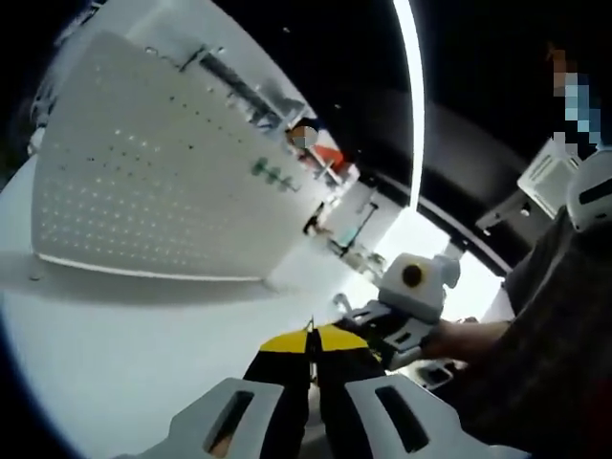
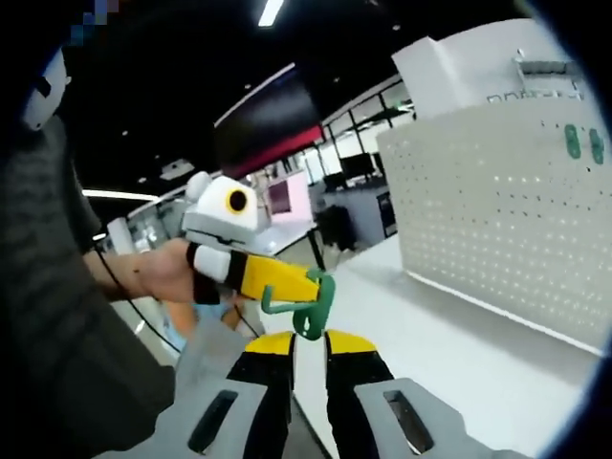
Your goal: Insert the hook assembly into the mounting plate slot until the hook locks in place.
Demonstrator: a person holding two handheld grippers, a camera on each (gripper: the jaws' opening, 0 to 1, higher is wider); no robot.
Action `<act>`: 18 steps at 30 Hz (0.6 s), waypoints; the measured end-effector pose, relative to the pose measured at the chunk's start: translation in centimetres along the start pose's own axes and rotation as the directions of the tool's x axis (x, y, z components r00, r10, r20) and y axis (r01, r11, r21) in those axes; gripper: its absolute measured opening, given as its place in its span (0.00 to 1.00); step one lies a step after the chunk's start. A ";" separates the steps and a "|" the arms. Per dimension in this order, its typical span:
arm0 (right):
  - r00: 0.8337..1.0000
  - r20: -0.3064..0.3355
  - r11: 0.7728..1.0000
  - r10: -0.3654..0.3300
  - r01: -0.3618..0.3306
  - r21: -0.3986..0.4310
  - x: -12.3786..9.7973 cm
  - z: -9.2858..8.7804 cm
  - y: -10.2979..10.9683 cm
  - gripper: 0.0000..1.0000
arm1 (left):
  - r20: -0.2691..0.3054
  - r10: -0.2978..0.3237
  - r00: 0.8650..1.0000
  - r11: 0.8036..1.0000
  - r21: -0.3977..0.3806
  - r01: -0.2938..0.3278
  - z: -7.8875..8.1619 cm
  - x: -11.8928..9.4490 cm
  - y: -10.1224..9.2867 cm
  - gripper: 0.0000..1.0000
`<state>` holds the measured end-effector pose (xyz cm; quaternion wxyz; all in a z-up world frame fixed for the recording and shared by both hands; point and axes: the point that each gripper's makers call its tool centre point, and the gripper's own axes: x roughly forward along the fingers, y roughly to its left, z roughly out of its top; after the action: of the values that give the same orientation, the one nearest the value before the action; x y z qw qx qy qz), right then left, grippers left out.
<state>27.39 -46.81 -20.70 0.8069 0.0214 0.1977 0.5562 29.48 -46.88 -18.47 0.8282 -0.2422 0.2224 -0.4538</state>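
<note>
Hook (image 2: 308, 304) – pinched in L gripper (image 2: 320, 284), nr pegboard (image 2: 507, 210).

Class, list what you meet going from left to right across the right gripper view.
Person's sleeve → left gripper → green hook in its tips → white pegboard → green hooks on it.

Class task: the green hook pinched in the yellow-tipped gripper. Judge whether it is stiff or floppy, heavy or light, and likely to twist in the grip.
The green hook keeps its curved shape unsupported, so it is probably stiff plastic. It looks thin and is likely light. The left gripper pinches only its upper end, so it may pivot if pushed against the pegboard.
</note>
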 end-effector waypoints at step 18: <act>0.967 -0.028 0.954 -0.252 0.243 -0.176 -1.9 1.4 -3.4 0.08 | 0.032 0.285 0.958 0.955 0.081 -0.287 1.6 -2.2 4.5 0.01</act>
<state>30.30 -49.61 -19.72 0.8639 -0.0870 0.1703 0.4659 32.24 -42.55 -19.66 0.8968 -0.1766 0.2275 -0.3358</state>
